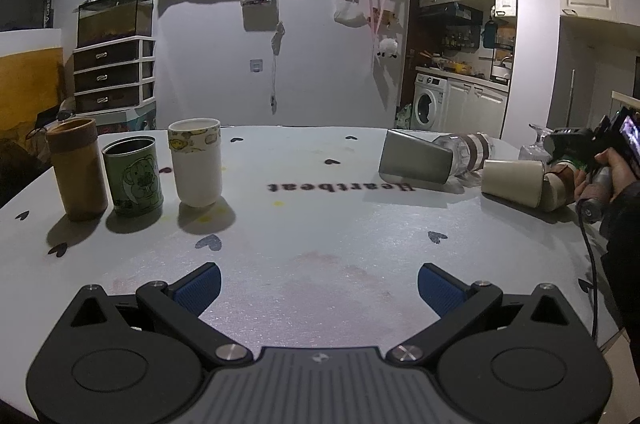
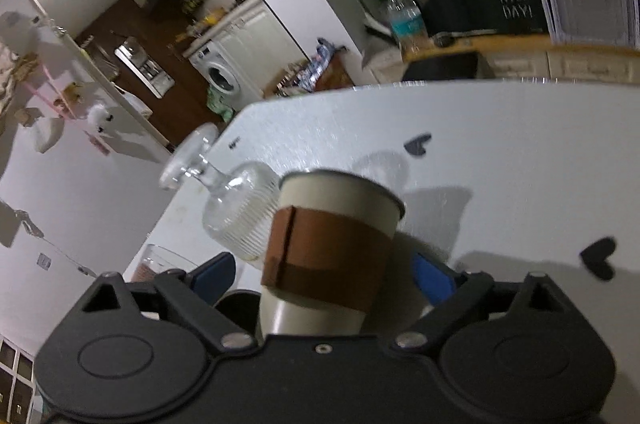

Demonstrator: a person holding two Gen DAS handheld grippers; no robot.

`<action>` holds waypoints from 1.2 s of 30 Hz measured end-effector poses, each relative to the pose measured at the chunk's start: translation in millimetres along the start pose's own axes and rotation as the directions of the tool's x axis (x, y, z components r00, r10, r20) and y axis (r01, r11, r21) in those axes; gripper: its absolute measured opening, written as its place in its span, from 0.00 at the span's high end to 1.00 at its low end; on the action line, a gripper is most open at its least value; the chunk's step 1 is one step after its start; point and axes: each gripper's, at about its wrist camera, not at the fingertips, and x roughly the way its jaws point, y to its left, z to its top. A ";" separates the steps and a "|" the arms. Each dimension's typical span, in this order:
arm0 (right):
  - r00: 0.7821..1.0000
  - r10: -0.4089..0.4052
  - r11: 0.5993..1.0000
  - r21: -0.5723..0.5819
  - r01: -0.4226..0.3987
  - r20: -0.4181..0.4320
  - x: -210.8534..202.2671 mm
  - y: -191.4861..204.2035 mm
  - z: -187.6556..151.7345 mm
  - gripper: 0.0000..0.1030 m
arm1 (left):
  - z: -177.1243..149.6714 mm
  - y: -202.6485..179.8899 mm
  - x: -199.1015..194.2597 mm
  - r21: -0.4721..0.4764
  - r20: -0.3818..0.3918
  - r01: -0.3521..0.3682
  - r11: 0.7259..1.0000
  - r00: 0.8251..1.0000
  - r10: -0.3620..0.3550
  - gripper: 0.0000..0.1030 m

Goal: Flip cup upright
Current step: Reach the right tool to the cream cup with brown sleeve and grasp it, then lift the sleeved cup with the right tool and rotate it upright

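Note:
A cream paper cup with a brown sleeve lies on its side on the white table; it also shows at the right in the left wrist view. My right gripper is wide open around the cup's sleeve, its blue pads a little apart from it; in the left wrist view the right gripper is at the cup's base end. My left gripper is open and empty, low over the table's near edge.
Upright at left stand a brown cup, a green tin and a white cup. On their sides lie a steel cup and a clear bottle. A stemmed glass stands upside down beside the paper cup.

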 end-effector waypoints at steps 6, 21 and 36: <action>0.993 0.092 0.995 0.033 -0.089 -0.076 16.2 -15.2 4.7 0.27 | -0.3 1.9 -0.2 -0.004 0.001 0.002 1.000 1.000 -0.002 0.00; 0.971 0.213 0.962 -0.153 -0.228 -0.110 -68.3 -77.0 -35.0 0.27 | 1.2 -1.7 -1.0 0.006 0.001 0.023 1.000 1.000 -0.023 0.00; 0.796 0.393 0.731 -0.368 -0.575 -0.461 -130.8 -18.5 -143.3 0.27 | 0.7 6.7 1.0 -0.035 -0.016 0.030 0.999 0.999 -0.030 0.00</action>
